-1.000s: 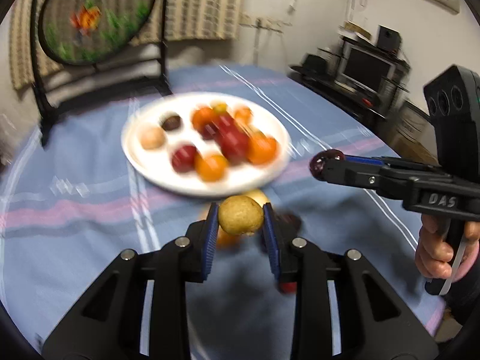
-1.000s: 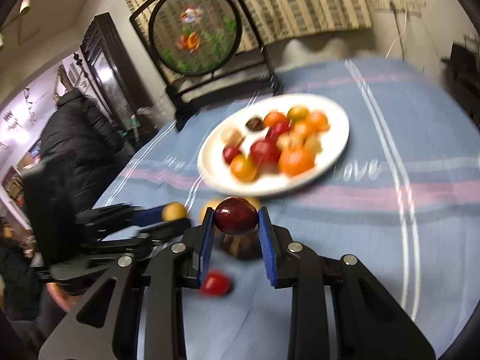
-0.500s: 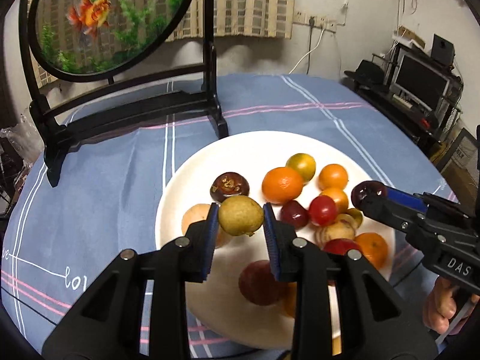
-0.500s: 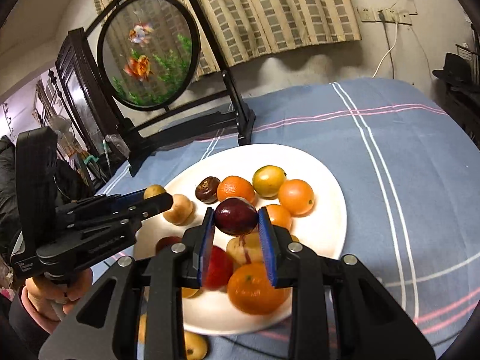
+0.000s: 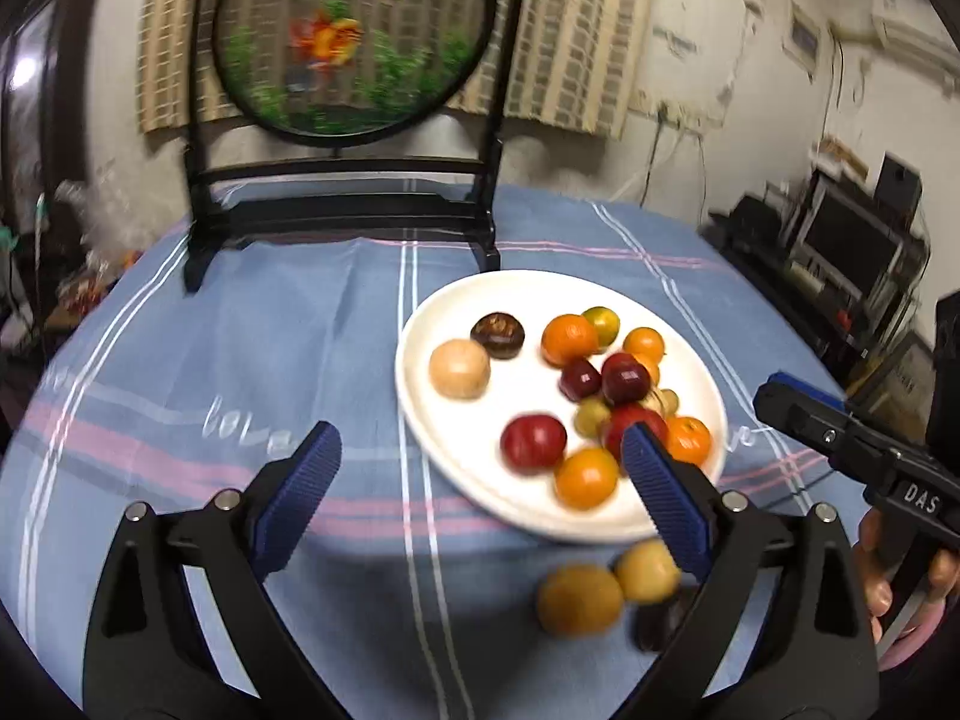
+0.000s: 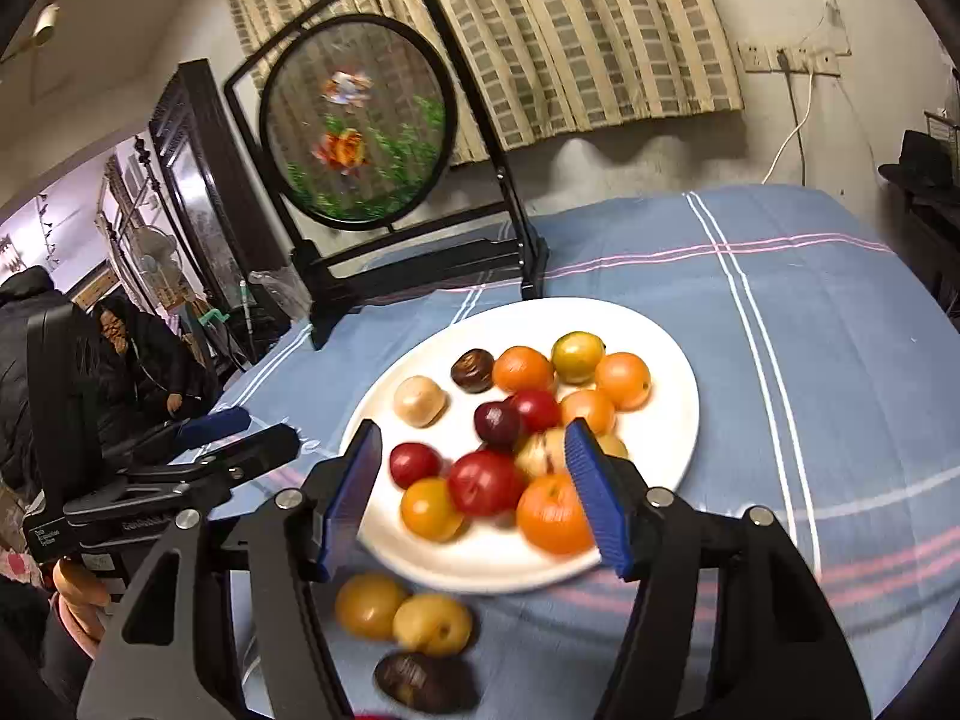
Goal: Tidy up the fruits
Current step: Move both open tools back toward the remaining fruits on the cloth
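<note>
A white plate [image 5: 420,324] [image 6: 672,360] on the blue tablecloth holds several fruits: oranges, red and dark plums, a pale round fruit [image 5: 459,368] and a brown one [image 5: 497,334]. My left gripper [image 5: 480,489] is open and empty above the cloth at the plate's near-left edge. My right gripper [image 6: 471,495] is open and empty above the plate's near part. Loose on the cloth in front of the plate lie two yellow fruits [image 5: 579,599] [image 6: 432,624] and a dark one [image 6: 414,681].
A round fish screen on a black stand [image 5: 342,222] [image 6: 420,264] stands behind the plate. The right gripper's body [image 5: 852,450] is at the right; the left one [image 6: 150,480] is at the left. People sit at the far left [image 6: 129,354].
Both grippers have opened. The yellow-green fruit from the left and the dark plum from the right are now on the plate. Both grippers have pulled back from the plate.
</note>
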The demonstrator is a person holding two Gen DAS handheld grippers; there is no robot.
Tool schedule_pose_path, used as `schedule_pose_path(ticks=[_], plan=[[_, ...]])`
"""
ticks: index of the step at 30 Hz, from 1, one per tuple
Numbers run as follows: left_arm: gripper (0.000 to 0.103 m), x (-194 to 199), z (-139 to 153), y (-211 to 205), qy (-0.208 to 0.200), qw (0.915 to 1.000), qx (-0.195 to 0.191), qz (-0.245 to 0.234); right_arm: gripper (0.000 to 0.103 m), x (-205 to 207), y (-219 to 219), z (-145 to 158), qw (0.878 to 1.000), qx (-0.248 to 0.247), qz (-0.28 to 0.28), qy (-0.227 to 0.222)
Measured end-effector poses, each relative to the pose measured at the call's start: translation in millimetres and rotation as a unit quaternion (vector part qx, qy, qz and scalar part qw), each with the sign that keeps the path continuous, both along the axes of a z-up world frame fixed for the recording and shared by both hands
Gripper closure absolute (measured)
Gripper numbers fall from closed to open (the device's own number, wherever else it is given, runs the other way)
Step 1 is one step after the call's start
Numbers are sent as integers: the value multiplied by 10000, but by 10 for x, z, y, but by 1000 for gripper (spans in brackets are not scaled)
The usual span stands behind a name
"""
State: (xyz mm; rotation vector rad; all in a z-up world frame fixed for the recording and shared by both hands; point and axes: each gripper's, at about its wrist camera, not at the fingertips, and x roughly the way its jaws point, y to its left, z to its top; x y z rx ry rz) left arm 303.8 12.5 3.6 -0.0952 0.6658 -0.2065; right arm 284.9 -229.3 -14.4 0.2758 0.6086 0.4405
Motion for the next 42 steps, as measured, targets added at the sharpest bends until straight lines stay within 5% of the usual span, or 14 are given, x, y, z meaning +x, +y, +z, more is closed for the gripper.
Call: schedule_pose_path(ticks=[4,8,11,15,20,27,32,42], plan=[[2,-335,-234,103,168,9985,92,521,39,-228,-12,-221,9988,210,31,437],[2,-429,-341,209,371,9960,210,788,39,-464,123,-359,9959,-160,130,881],[2,-423,-401,334,569,9943,30,898,39,-614,236,-354,9955,-408,208,827],[2,-432,-390,389,444,9909,263,1242,39,-783,395,-361,9924,-931,319,743],[2,-453,-320,368,291,9910,500,1206,39,-811,562,-503,9842,-1340,655,952],[2,-412,-363,402,540,9927,178,1068,43,-860,733,-602,9766,-1768,870,858],[2,-453,-320,356,398,9933,330,1037,54,-824,761,-665,9735,-1873,902,953],[2,-470,-297,409,377,9934,239,1060,55,-878,853,-671,9706,-2032,1012,800]])
